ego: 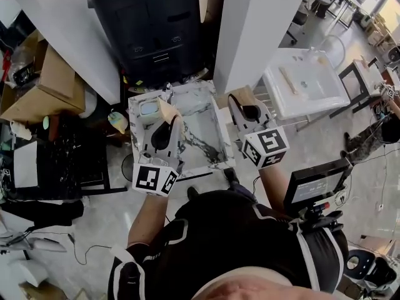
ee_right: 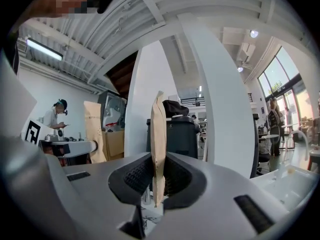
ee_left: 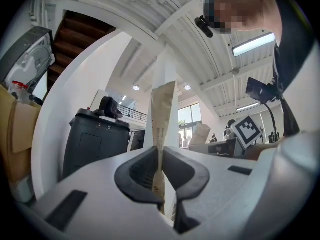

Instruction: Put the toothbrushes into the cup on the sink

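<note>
Paper packets (ee_left: 164, 114) (ee_right: 158, 124) sit pinched in left gripper (ee_left: 161, 169) and right gripper (ee_right: 158, 171)

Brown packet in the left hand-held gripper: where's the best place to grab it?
By one narrow end, coming in along its length, as the left hand-held gripper does. The brown packet is long, thin and flat, so the pads can press its two broad faces, and the rest sticks out ahead, free to go in first.
</note>
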### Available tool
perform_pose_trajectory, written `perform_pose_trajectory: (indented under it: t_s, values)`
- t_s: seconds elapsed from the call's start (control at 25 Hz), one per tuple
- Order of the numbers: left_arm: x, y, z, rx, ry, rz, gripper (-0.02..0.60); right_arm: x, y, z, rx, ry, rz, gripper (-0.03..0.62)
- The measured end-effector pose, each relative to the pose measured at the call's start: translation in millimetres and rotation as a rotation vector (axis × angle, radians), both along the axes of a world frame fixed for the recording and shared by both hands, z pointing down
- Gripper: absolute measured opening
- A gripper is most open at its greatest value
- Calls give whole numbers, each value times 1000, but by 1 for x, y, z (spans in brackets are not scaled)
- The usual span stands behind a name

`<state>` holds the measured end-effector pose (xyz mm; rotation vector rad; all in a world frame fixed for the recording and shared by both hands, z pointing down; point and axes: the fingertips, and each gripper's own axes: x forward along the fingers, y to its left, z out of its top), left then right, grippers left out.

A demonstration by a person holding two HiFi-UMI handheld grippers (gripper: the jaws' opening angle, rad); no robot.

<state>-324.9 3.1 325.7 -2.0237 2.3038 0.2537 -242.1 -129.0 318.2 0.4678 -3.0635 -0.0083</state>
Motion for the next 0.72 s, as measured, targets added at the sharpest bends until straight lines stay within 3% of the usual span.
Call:
perform_pose_trajectory:
  t_s: [0.24,0.72]
  values:
    - [-7,-33,3,0,17,-103,28,-16,-32,4,2,2,-107,55]
    - [-27,-80,19,-11,18,-199,28,-53,-88,15,1,0,-194,55]
